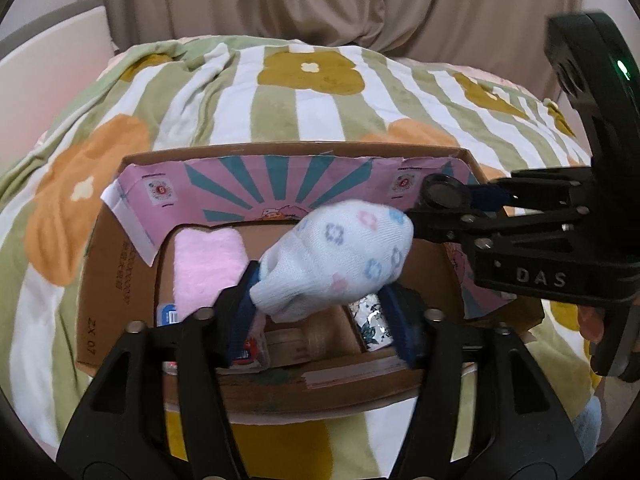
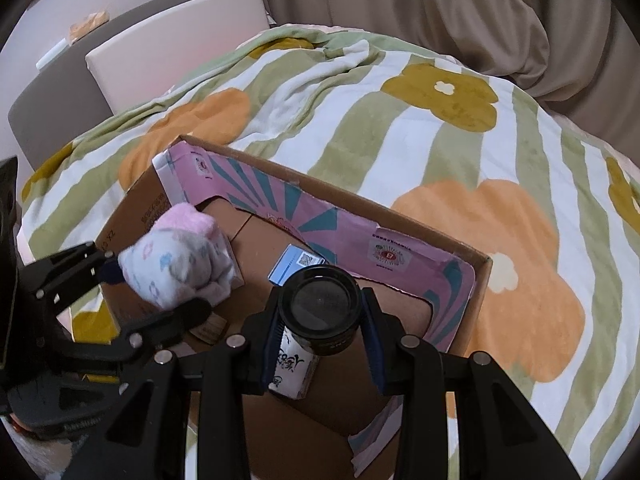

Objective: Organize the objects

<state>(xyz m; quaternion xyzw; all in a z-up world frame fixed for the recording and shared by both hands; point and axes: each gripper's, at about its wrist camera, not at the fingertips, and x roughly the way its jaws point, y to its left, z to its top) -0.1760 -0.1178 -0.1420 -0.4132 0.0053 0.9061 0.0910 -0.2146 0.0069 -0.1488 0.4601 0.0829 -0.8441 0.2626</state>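
My left gripper [image 1: 320, 300] is shut on a rolled white sock with small pastel flowers [image 1: 340, 264] and holds it over the open cardboard box [image 1: 108, 280]. It also shows in the right wrist view [image 2: 172, 276]. My right gripper [image 2: 320, 316] is shut on a round black lidded jar [image 2: 322, 304], held above the box's right half. In the left wrist view the jar [image 1: 444, 196] and right gripper [image 1: 452, 208] come in from the right, next to the sock. The box floor [image 2: 264, 252] lies beneath both.
The box has a pink and teal printed inner flap [image 1: 256, 184] and sits on a flowered striped blanket [image 1: 304, 92]. Inside lie a pink fluffy cloth [image 1: 204, 268], a blue-white small carton [image 2: 294, 264], a patterned tube [image 2: 290, 364] and wooden pieces [image 1: 296, 340]. Beige curtains [image 2: 460, 8] hang behind.
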